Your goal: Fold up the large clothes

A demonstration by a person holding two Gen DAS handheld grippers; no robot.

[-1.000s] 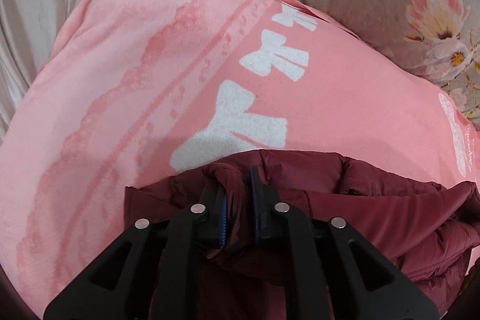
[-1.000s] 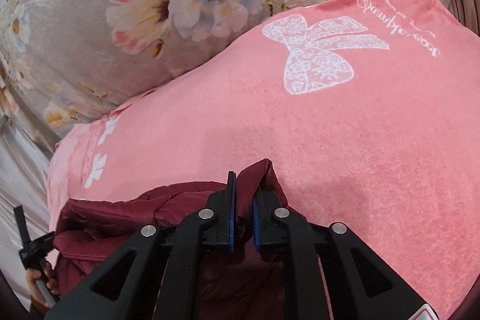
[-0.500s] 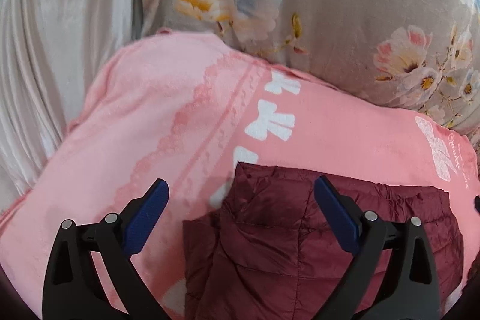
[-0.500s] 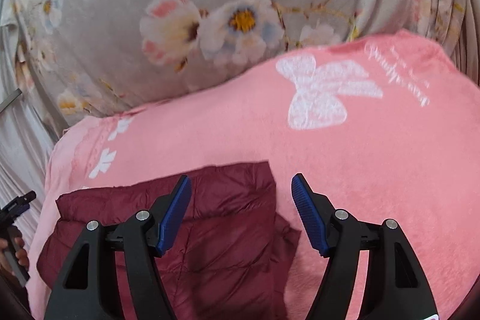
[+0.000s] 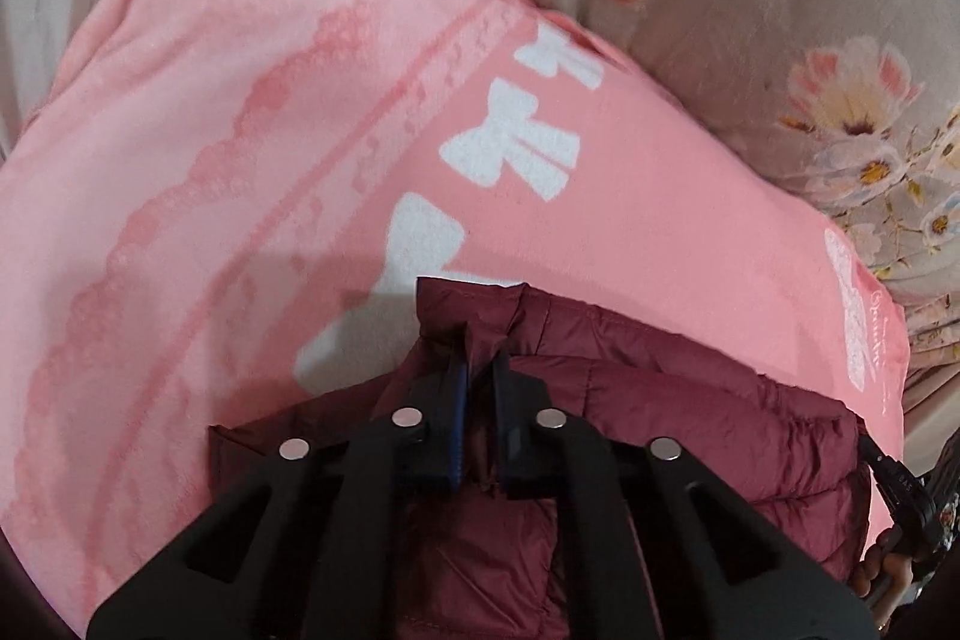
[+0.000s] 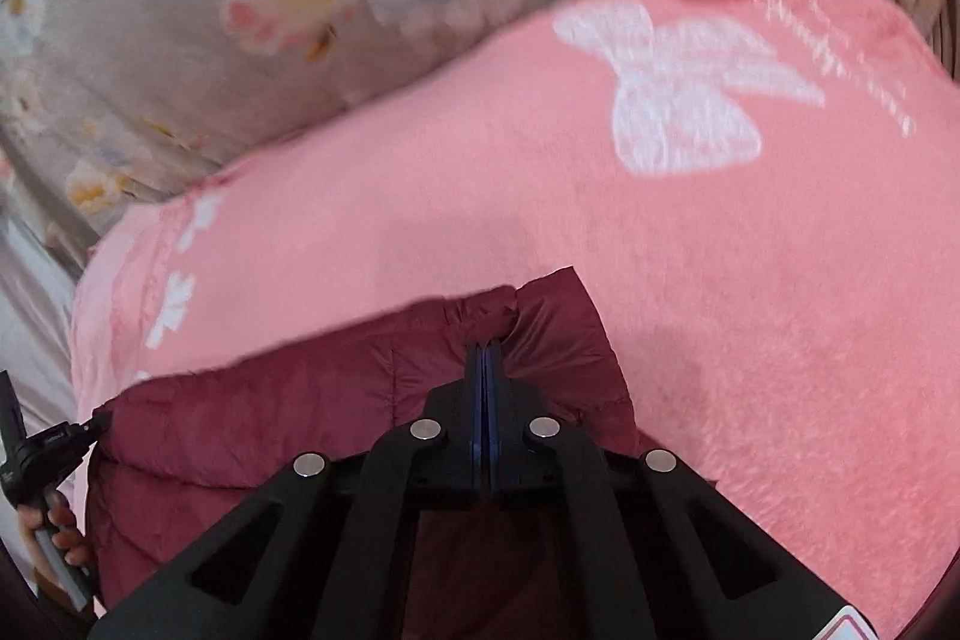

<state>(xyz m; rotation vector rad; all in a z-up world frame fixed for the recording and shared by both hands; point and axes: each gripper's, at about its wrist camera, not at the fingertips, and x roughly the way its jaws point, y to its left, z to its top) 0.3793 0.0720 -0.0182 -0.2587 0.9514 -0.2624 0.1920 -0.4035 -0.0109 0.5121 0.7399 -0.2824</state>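
The maroon puffer jacket (image 5: 690,418) is lying partly folded on the pink bow-print blanket (image 5: 252,148), filling the lower centre of both wrist views, w/ the floral bedding (image 6: 180,40) running across the top of each frame.

The left gripper (image 5: 477,376) is pinching a raised ridge of the jacket's edge just below frame centre; its jaws have just been closing and fabric is bunching between the blue pads. The right gripper (image 6: 486,358) is doing the same at the far right corner of the jacket, jaws just closed, pads nearly together on a thin puckered hem.

Handling, as a judgement: the jacket is looking light, soft & puffy, quilted w/ a slick nylon shell, so it's probably going to slip if only the outer layer is nipped. Better to be taking hold at seams or the hem, where layers are stitched, and lifting both corners evenly so the padding isn't springing the fold open. Not fragile.

No containers showing in either view; nothing to report inside any.
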